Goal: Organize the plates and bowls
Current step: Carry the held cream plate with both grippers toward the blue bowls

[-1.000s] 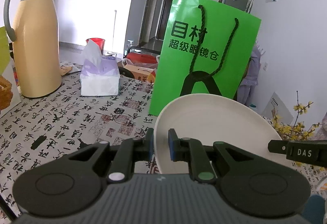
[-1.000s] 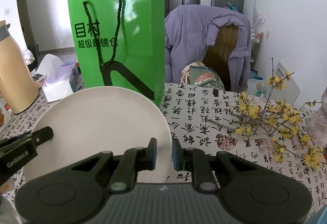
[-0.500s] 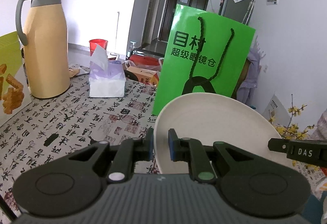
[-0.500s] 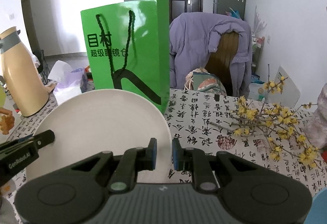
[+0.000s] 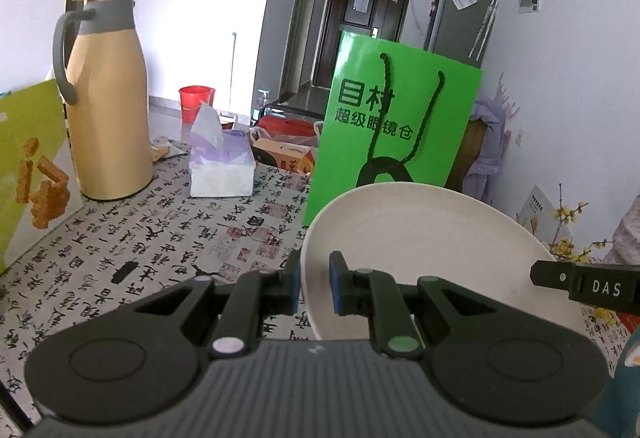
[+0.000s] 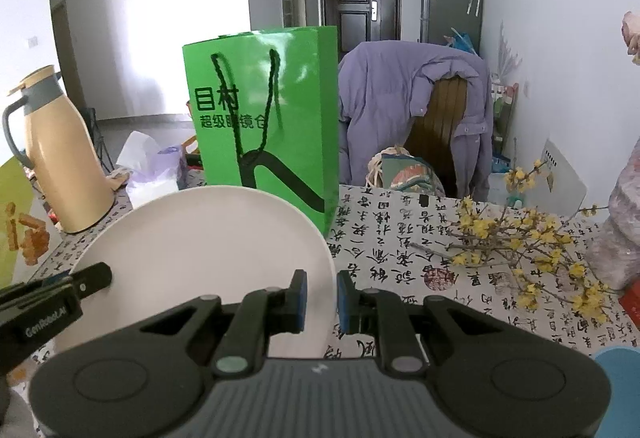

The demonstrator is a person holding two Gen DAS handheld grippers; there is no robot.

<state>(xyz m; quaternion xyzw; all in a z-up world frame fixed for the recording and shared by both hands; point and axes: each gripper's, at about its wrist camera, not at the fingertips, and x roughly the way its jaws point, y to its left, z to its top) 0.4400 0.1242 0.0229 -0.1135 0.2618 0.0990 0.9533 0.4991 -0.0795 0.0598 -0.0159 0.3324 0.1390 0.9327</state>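
While both grippers carry it | cream plate [image 5: 420, 250] above bench [image 5: 160, 238], level between them | left gripper [image 5: 314, 288] jaws clamp left rim | right gripper [image 6: 322, 302] jaws clamp right rim

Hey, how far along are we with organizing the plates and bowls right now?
Done: nothing visibly sorted; no stack or rack shows in either view. In hand: one cream plate, clamped at opposite rims by the left claw and the right claw, held above the calligraphy tablecloth in front of the green bag. Left: setting this plate down; no bowls or other plates are in view.
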